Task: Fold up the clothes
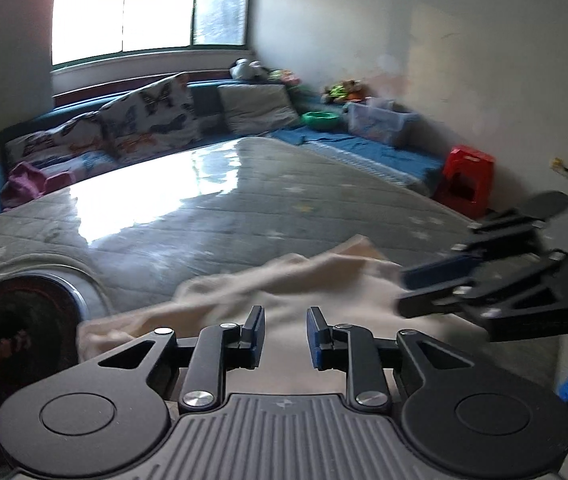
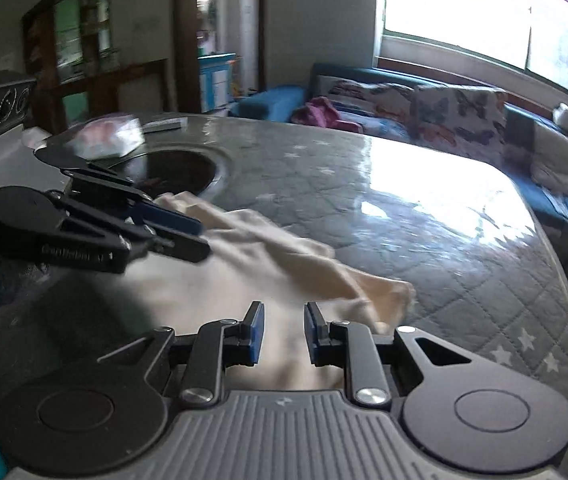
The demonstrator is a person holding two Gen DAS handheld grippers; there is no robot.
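A cream garment (image 1: 284,284) lies crumpled on the grey quilted table (image 1: 243,208) at its near edge; it also shows in the right wrist view (image 2: 267,264). My left gripper (image 1: 284,334) is open and empty, just above the near part of the garment. My right gripper (image 2: 284,332) is also open and empty over the garment's near edge. Each gripper shows in the other's view, the right one (image 1: 404,292) at the garment's right side, the left one (image 2: 201,238) at its left side. The frames are motion-blurred.
A dark round opening (image 2: 179,172) with a metal rim is set in the table at the left. A white bag (image 2: 103,140) lies beyond it. A sofa with butterfly cushions (image 1: 151,120) runs behind the table. A red stool (image 1: 466,180) stands at the right.
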